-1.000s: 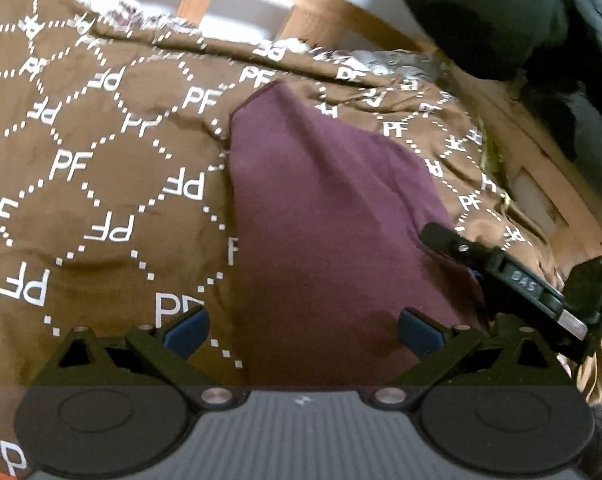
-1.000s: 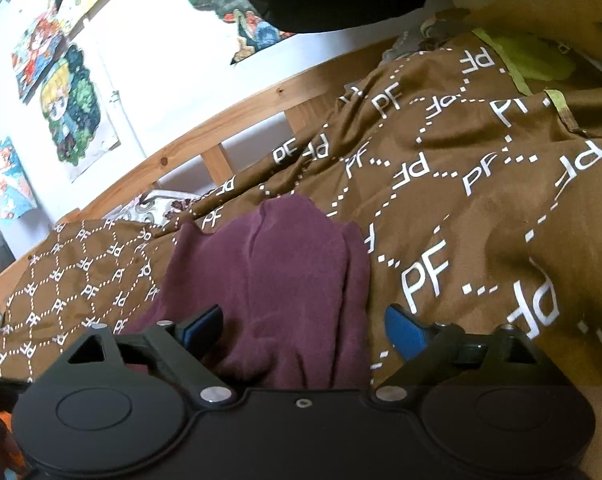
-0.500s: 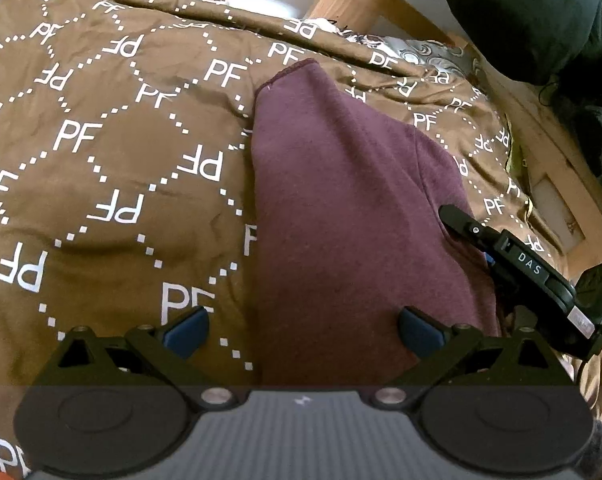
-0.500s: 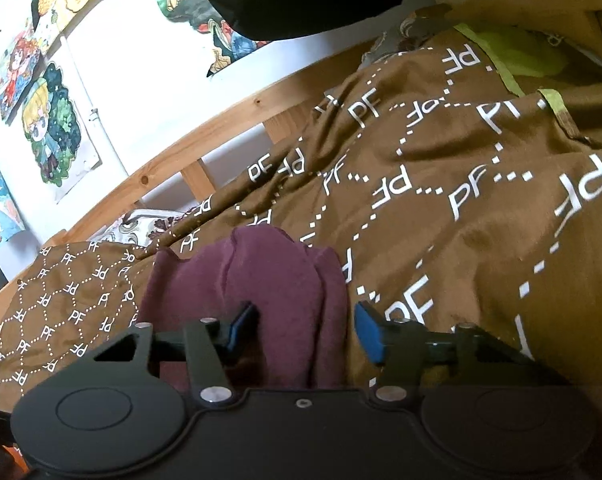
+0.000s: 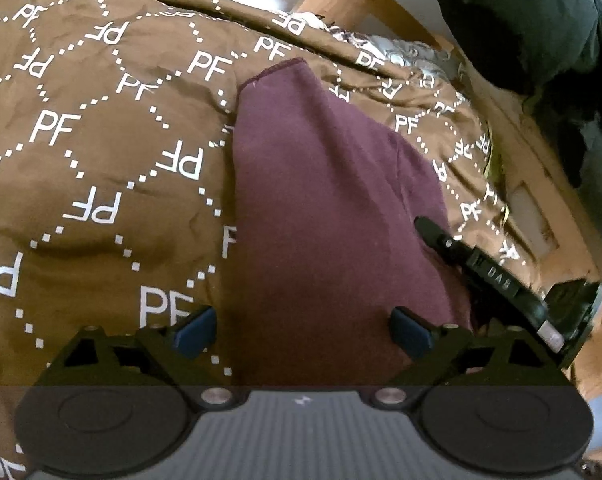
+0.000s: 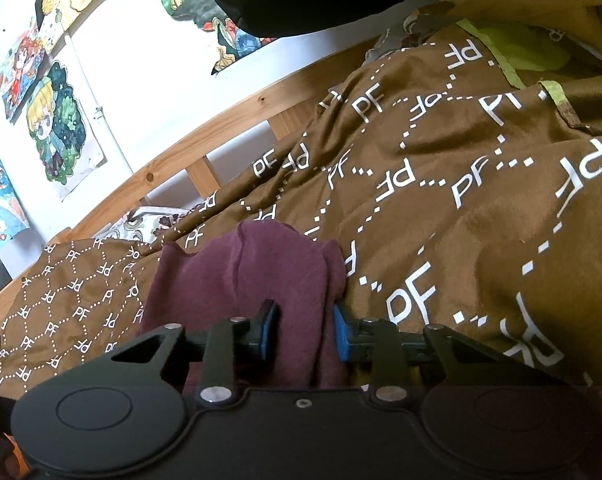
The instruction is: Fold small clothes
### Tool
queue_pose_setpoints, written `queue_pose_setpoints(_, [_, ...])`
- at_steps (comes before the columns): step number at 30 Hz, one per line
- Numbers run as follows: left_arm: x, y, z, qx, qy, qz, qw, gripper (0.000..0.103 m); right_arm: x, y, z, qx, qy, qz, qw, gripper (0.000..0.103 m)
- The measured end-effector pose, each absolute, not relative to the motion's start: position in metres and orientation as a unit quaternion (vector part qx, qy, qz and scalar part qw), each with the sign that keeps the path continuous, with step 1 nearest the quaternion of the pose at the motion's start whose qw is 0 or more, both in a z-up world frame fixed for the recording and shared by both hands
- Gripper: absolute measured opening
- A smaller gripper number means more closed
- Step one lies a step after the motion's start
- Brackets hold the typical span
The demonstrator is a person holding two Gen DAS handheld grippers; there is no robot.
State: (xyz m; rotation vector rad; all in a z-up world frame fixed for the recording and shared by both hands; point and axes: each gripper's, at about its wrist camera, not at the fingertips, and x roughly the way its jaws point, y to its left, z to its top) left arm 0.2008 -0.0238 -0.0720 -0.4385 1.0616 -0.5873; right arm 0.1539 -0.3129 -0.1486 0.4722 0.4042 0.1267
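Right gripper [image 6: 303,334] jaws closing w/ bunched maroon fleece garment [image 6: 253,276] between; left gripper [image 5: 303,334] jaws wide, closing, over garment on brown PF-print blanket [image 5: 81,152].

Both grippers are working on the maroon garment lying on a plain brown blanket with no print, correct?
Not quite. The blanket is brown but not plain: it carries a white dotted diamond grid with "PF" letters, clear in both wrist views. The rest holds: the maroon garment lies on it, with the right gripper closing over a bunched edge and the left gripper straddling the cloth.

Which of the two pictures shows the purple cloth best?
The left wrist view: the maroon garment lies spread across the brown blanket. The right wrist view shows only a bunched end between the closing right gripper.
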Motion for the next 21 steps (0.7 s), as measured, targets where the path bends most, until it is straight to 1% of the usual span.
queue_pose_setpoints(3, [0.205, -0.022, -0.074, -0.219, 0.496, -0.268, 0.796, 0.095, 0.154, -0.313, -0.149, 0.234, 0.199, 0.063, 0.949, 0.032])
queue_pose_setpoints(4, [0.206, -0.022, -0.076, -0.222, 0.499, -0.265, 0.794, 0.094, 0.154, -0.313, -0.149, 0.234, 0.200, 0.063, 0.949, 0.033])
queue_pose_setpoints(9, [0.209, -0.025, -0.080, -0.226, 0.510, -0.275, 0.783, 0.079, 0.155, -0.314, -0.150, 0.235, 0.202, 0.061, 0.949, 0.034])
queue_pose_setpoints(10, [0.208, -0.027, -0.079, -0.225, 0.509, -0.279, 0.783, 0.074, 0.155, -0.314, -0.150, 0.234, 0.202, 0.060, 0.949, 0.035])
queue_pose_setpoints(12, [0.208, -0.029, -0.076, -0.213, 0.508, -0.279, 0.787, 0.070, 0.154, -0.313, -0.149, 0.231, 0.201, 0.060, 0.950, 0.034])
queue_pose_setpoints(14, [0.205, -0.029, -0.074, -0.204, 0.502, -0.279, 0.793, 0.059, 0.153, -0.311, -0.147, 0.227, 0.200, 0.062, 0.951, 0.033])
queue_pose_setpoints(15, [0.203, -0.028, -0.072, -0.202, 0.498, -0.280, 0.796, 0.057, 0.153, -0.310, -0.147, 0.224, 0.198, 0.064, 0.952, 0.030])
queue_pose_setpoints(17, [0.200, -0.028, -0.068, -0.193, 0.488, -0.282, 0.803, 0.046, 0.152, -0.307, -0.144, 0.216, 0.195, 0.068, 0.954, 0.025])
queue_pose_setpoints(19, [0.195, -0.030, -0.060, -0.178, 0.477, -0.288, 0.812, 0.041, 0.151, -0.304, -0.141, 0.207, 0.189, 0.072, 0.957, 0.018])
queue_pose_setpoints(21, [0.189, -0.034, -0.052, -0.157, 0.463, -0.296, 0.821, 0.039, 0.147, -0.299, -0.136, 0.193, 0.180, 0.074, 0.962, 0.017])
